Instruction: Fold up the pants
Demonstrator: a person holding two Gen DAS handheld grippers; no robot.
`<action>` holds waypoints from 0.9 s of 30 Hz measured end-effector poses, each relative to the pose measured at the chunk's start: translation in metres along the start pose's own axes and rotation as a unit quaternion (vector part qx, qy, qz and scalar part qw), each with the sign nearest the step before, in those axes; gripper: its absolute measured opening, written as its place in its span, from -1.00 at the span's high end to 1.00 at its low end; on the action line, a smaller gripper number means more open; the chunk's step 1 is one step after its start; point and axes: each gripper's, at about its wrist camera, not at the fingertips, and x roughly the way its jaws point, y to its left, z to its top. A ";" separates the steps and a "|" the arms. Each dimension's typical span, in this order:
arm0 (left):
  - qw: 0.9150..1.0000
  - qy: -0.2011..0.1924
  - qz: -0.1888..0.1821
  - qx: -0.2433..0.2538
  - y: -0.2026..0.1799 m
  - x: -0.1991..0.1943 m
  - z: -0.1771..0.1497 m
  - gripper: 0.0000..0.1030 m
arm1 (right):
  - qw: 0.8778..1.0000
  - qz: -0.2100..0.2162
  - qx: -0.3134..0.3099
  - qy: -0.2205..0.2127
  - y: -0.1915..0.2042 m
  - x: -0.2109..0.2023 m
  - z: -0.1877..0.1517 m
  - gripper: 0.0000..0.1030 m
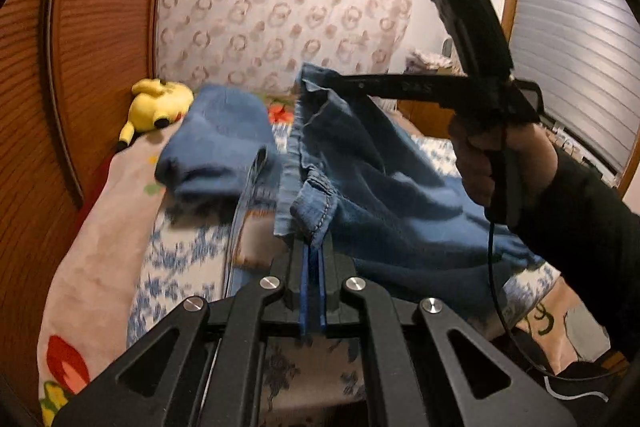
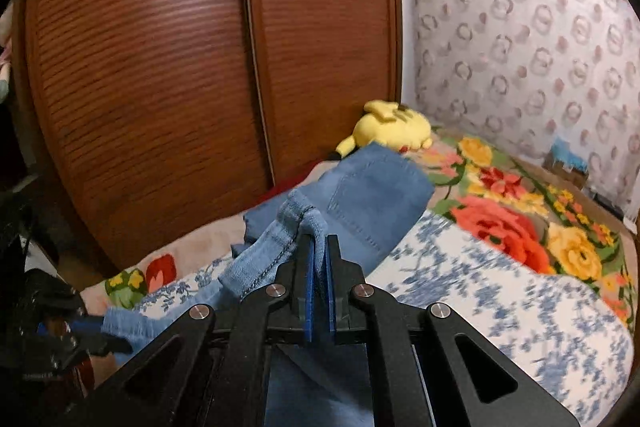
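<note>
No readable words, brands or numbers anywhere I look, only some dark curly marks on the bedding by my right side, too blurred to make out

black hand-held gripper, blue pads, silver screws.

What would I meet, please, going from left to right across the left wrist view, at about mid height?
Wooden wardrobe door → yellow plush toy → jeans → right gripper reaching in from the hand holding it.
</note>
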 end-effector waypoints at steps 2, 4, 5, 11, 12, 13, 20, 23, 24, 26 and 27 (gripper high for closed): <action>1.000 0.009 0.005 -0.003 0.004 0.003 -0.008 0.92 | 1.000 0.001 0.001 0.011 0.003 0.014 -0.001 0.91; 1.000 0.018 0.006 -0.008 0.008 0.007 -0.015 0.92 | 1.000 0.000 0.002 0.020 0.005 0.025 0.004 0.91; 1.000 0.022 0.007 -0.011 0.010 0.007 -0.017 0.91 | 1.000 0.000 0.004 0.023 0.004 0.028 0.008 0.91; 0.999 0.018 0.031 -0.022 0.018 0.010 -0.017 0.66 | 0.999 -0.027 0.002 0.047 0.010 0.022 0.007 0.69; 0.999 0.017 0.033 -0.023 0.019 0.010 -0.016 0.57 | 0.998 -0.032 0.003 0.049 0.008 0.024 0.006 0.54; 0.999 0.016 0.034 -0.025 0.020 0.010 -0.015 0.45 | 0.998 -0.037 0.007 0.051 0.006 0.024 0.007 0.44; 0.999 0.019 0.021 -0.018 0.017 0.020 -0.007 0.14 | 0.996 -0.059 0.031 0.062 -0.018 0.007 -0.003 0.12; 0.999 0.034 0.030 -0.016 0.019 0.032 -0.008 0.14 | 0.994 -0.077 0.039 0.070 -0.025 -0.017 -0.018 0.12; 0.998 0.040 0.035 -0.017 0.020 0.037 -0.010 0.14 | 0.993 -0.087 0.041 0.075 -0.027 -0.028 -0.025 0.12; 0.998 0.049 0.040 -0.019 0.021 0.043 -0.014 0.14 | 0.991 -0.098 0.048 0.080 -0.031 -0.048 -0.042 0.12; 0.997 0.054 0.043 -0.020 0.022 0.045 -0.017 0.14 | 0.990 -0.105 0.051 0.084 -0.032 -0.056 -0.050 0.12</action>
